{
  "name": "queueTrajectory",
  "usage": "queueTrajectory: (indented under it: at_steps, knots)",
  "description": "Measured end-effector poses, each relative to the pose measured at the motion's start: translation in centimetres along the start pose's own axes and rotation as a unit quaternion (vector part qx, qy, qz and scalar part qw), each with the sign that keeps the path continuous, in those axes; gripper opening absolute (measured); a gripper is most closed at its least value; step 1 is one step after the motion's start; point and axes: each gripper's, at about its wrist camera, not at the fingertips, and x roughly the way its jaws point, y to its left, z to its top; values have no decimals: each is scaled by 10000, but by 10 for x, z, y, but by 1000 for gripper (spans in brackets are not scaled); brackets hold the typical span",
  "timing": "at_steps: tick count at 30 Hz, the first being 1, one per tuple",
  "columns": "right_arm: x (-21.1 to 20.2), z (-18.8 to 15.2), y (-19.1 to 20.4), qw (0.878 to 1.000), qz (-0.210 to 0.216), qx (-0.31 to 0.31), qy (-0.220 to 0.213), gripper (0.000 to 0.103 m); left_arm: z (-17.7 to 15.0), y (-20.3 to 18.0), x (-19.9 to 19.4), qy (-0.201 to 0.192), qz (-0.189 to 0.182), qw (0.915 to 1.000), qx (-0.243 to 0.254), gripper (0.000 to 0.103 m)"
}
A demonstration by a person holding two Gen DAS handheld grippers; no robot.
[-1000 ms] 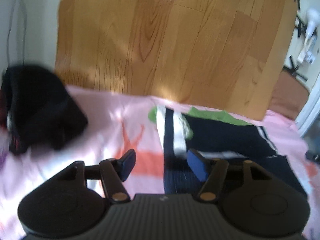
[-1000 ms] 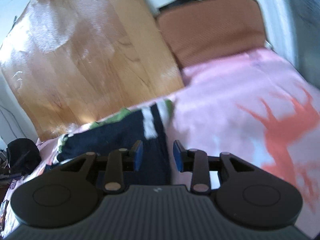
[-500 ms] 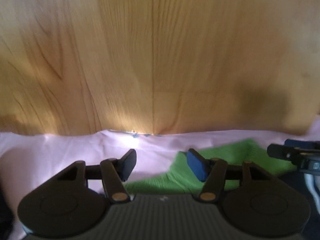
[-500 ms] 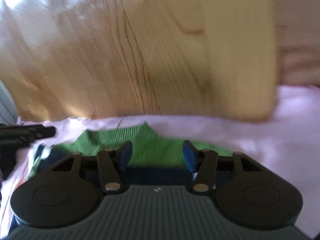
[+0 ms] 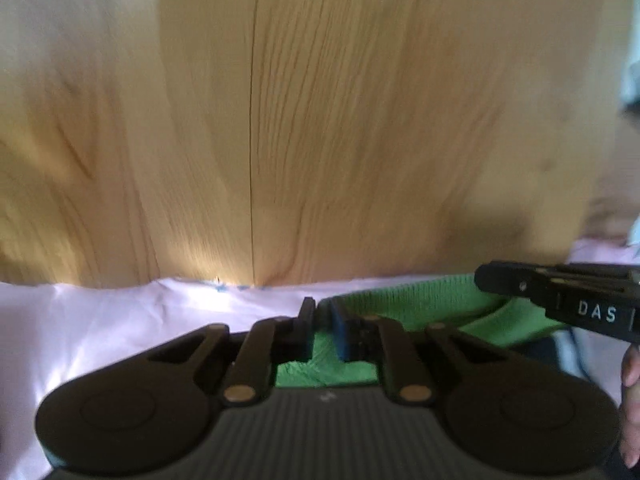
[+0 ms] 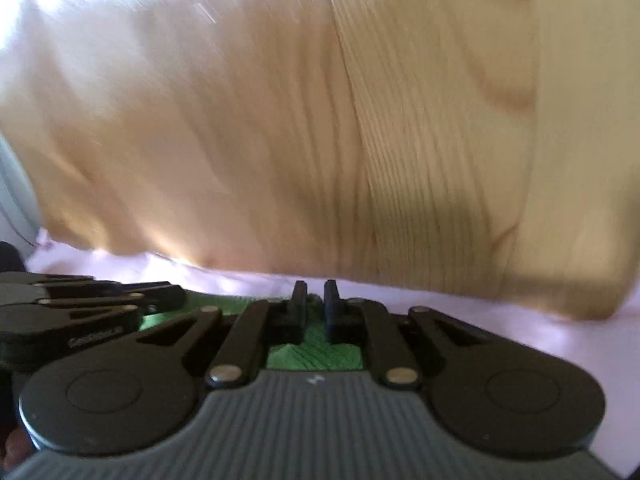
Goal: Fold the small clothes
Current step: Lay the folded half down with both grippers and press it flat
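A small garment with a green knit band (image 5: 420, 304) lies on the pink sheet (image 5: 120, 320) close to the wooden board. My left gripper (image 5: 322, 316) is shut on the green band at its left end. My right gripper (image 6: 316, 300) is shut on the same green band (image 6: 316, 350) further right. The right gripper's body also shows at the right of the left wrist view (image 5: 560, 296), and the left gripper's body at the left of the right wrist view (image 6: 80, 308). The dark part of the garment is mostly hidden under the grippers.
A tall wooden board (image 5: 320, 120) stands right behind the sheet's far edge and fills both views. The pink sheet (image 6: 540, 344) stretches to either side of the garment.
Both grippers have gone from open to shut on the green band. Both have moved forward to the garment's far edge by the board.
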Motion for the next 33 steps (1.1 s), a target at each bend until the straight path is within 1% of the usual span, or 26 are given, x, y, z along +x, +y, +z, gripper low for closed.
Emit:
queueTrajectory:
  at_steps: [2,4,6,7,9,11,13,15,17,19,20,21,22,23,24,25,26,28,30,32,33]
  knots:
    - [-42,-7,8,9996,141,-71,-238,10,-13,-4,-44,-312,-178,9993,39,9]
    - [-89,-23,17,9982,310,-187,-484,10,-36,-8,-90,-658,-267,9974,129,9]
    - [-134,-46,25,9957,509,-261,-725,10,-67,-12,-135,-980,-363,9943,218,9]
    - [-151,-58,30,9944,592,-278,-829,9,-82,-13,-152,-1081,-402,9930,249,9]
    - [-177,-87,41,9924,747,-259,-942,9,-122,-18,-187,-1197,-587,9906,312,9]
    - [-200,-124,51,9913,801,-264,-1012,9,-158,-26,-209,-1064,-738,9908,396,10]
    - [-218,-166,56,9914,672,-294,-1085,9,-191,-31,-217,-749,-893,9924,395,10]
    - [-220,-199,57,9937,452,-221,-1002,9,-222,-34,-209,-257,-1001,9939,385,11]
    - [-216,-226,59,9958,262,32,-880,9,-245,-30,-203,86,-1060,9940,259,11]
    - [-214,-245,61,9964,194,273,-784,7,-253,-19,-197,344,-1123,9931,71,11]
    - [-214,-246,61,9960,199,287,-823,7,-251,-12,-200,351,-1131,9930,-37,11]
    - [-217,-246,64,9958,177,233,-869,8,-247,-6,-204,273,-1144,9930,-137,11]
    - [-219,-243,65,9957,180,189,-894,11,-240,-1,-212,141,-1181,9927,-219,11]
    - [-222,-238,64,9954,193,211,-915,12,-233,4,-220,-28,-1215,9922,-287,14]
    - [-226,-233,61,9949,263,268,-935,12,-225,10,-227,-243,-1209,9917,-357,20]
    - [-228,-228,56,9942,303,333,-975,12,-219,14,-230,-417,-1161,9914,-427,25]
    - [-231,-231,51,9933,276,400,-1053,12,-211,19,-233,-595,-1077,9909,-539,32]
    - [-234,-222,41,9902,83,618,-1253,12,-199,28,-230,-729,-938,9904,-712,34]
    - [-230,-217,29,9872,53,908,-1311,14,-190,37,-215,-603,-660,9916,-930,33]
    - [-222,-216,26,9869,134,1108,-1161,20,-188,44,-195,-461,-419,9919,-1109,32]
    - [-218,-217,28,9873,251,1136,-1078,27,-187,49,-187,-428,-300,9920,-1147,32]
